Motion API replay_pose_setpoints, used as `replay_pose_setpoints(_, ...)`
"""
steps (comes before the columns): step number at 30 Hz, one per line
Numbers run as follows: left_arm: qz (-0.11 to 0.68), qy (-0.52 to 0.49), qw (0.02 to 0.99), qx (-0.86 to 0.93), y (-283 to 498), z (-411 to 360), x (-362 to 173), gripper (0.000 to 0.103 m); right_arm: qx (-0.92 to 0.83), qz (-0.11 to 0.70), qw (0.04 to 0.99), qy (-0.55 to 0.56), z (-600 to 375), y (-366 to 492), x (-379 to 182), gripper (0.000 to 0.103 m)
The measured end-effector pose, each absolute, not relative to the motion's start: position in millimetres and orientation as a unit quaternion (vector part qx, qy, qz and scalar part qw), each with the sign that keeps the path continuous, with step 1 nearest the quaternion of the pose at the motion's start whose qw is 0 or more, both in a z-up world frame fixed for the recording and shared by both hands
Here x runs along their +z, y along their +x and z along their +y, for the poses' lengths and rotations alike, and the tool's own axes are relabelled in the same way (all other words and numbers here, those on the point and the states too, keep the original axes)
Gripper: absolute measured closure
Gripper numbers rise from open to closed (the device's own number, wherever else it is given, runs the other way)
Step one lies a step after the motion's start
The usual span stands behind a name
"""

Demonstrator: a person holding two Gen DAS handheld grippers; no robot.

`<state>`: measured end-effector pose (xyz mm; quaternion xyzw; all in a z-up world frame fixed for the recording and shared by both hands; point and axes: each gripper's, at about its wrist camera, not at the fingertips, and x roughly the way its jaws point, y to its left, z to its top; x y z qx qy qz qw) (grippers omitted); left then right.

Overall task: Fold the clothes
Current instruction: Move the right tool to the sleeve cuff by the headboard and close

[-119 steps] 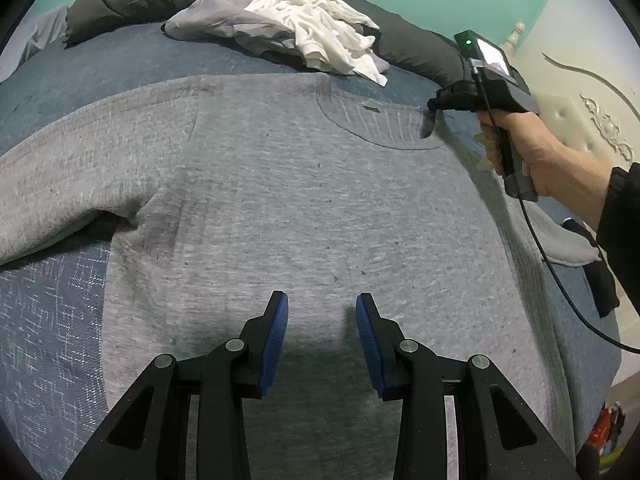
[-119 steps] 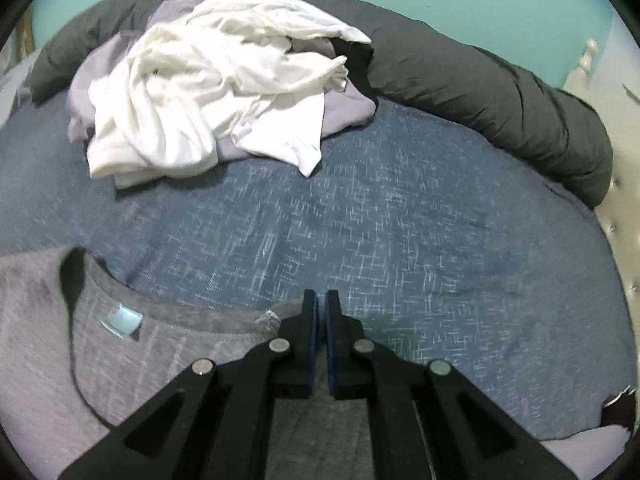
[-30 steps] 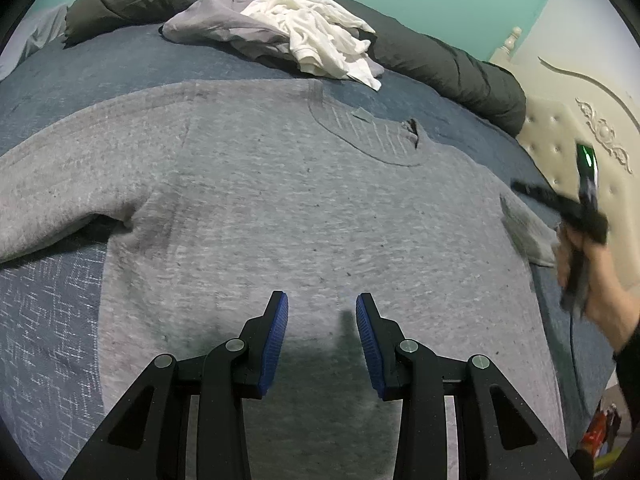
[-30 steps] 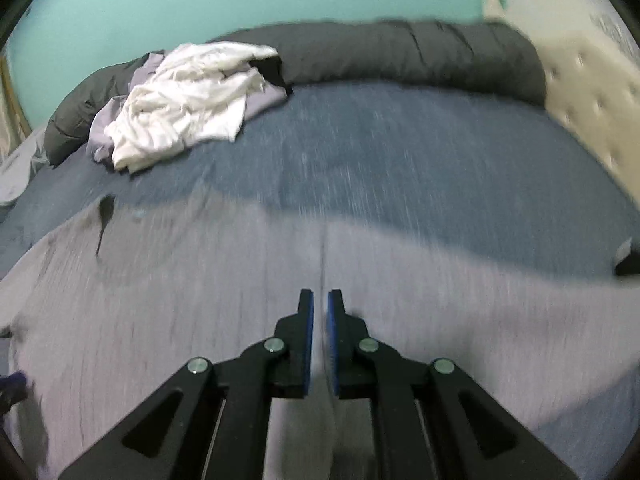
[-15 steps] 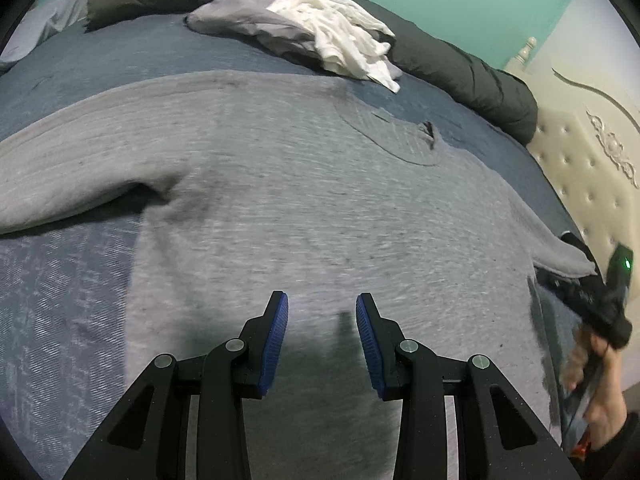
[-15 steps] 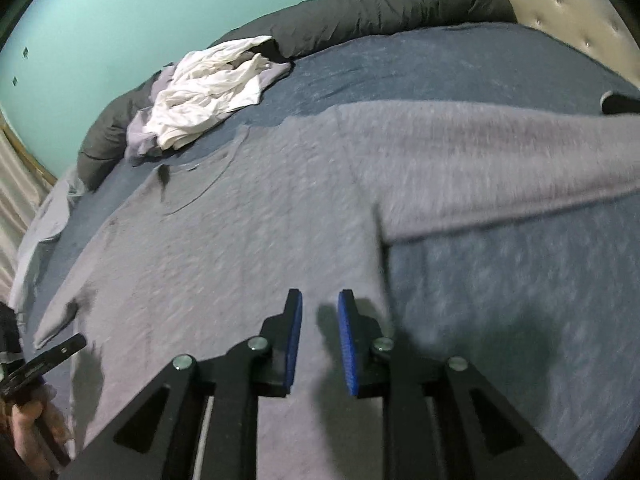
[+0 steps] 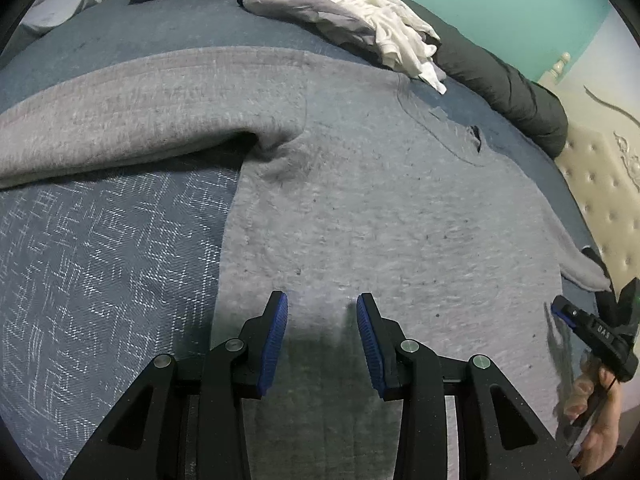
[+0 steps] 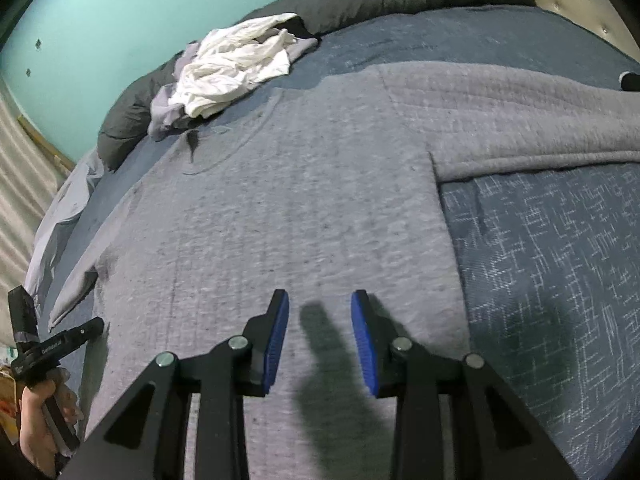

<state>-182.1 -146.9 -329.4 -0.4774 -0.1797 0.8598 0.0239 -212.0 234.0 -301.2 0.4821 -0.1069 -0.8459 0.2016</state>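
Left wrist view: grey sweatshirt [image 7: 380, 184] lies flat, front up, spread across the bed [image 7: 100, 260], both sleeves out to the sides. Left gripper [image 7: 322, 336] is wide, holding nothing, low over the hem area near the left side seam. Right gripper [image 7: 560, 312] sits at the far hem corner.

Right wrist view: right gripper [image 8: 320, 336] also wide, empty, above the hem near the right seam; white & lilac clothes pile [image 8: 228, 68] beyond the collar.

Risk: thick knit, so a pinch may catch only the top layer & the fold skews; uneven lift btwn hands would drag the body crooked.
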Motion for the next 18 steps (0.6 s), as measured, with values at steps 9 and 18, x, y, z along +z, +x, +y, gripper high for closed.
replay_pose_setpoints(9,-0.156,-0.470,0.032,0.868,-189,-125,-322,0.055,-0.846,-0.152,0.178,0.478,269,-219,-294,0.071)
replay_pose_setpoints(18,-0.140,-0.463,0.041,0.874,-192,-105,-315,0.046,-0.864,-0.156,0.094,0.470,361,-246,-264,0.065)
